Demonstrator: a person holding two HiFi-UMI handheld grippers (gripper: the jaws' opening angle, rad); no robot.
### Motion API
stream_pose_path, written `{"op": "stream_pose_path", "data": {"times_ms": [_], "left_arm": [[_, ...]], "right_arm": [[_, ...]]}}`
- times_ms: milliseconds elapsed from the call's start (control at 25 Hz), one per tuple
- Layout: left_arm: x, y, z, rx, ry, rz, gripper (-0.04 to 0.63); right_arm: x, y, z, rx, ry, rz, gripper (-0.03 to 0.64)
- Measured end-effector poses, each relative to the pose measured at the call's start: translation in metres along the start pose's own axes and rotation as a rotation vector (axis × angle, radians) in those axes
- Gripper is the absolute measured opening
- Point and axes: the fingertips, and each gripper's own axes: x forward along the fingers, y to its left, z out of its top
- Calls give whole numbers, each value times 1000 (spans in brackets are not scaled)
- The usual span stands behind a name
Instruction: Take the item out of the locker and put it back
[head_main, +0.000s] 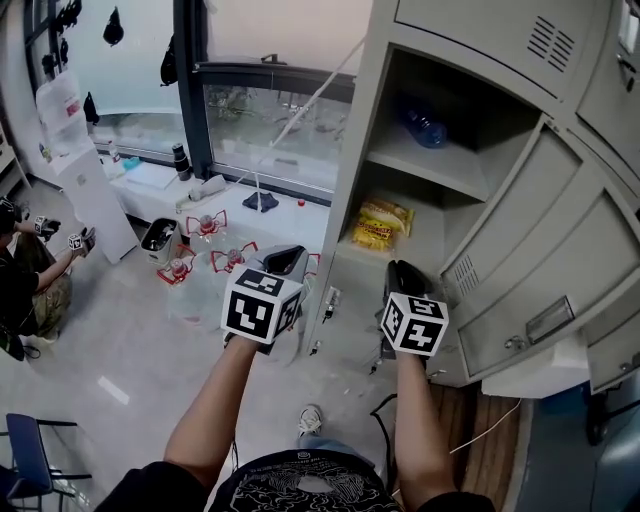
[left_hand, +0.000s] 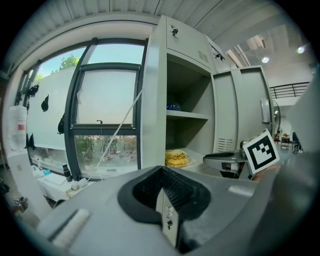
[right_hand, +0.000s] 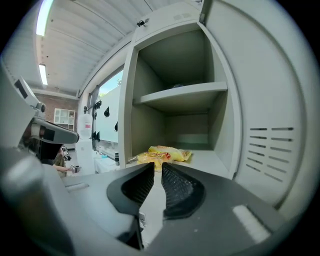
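Head view looks down on an open locker (head_main: 362, 130) with 2 shelves in sight. A yellow snack packet (head_main: 382, 223) lies on the lower shelf near the front edge, and a blue bottle (head_main: 425, 127) lies on the shelf above. The locker door (head_main: 530, 240) stands swung wide to the right. Both grippers are held in front of the opening, well short of the packet.

The left gripper (head_main: 285, 258) has its jaws closed together on nothing; the left gripper view shows the pads meeting at the tip. The right gripper (head_main: 405, 272) points at the lower shelf. In the right gripper view its jaws stand a narrow slit apart with nothing between them, and the packet sits beyond, in line with that gap.

The packet looks like a thin, crinkly plastic bag, so it is probably light, soft and a little slippery, and its contents may crush under a hard squeeze. A sealed end or a flat corner seems the best place to pinch. The slit looks too narrow for the puffed middle, so the jaws would need to be wider before closing
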Motion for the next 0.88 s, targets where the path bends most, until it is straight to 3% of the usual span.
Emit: {"op": "stream_pose_path", "data": {"times_ms": [880], "left_arm": [[-96, -20, -20, 37, -19, 30, 0]], "right_arm": [[-126, 49, 42, -66, -105, 88, 25]]}}
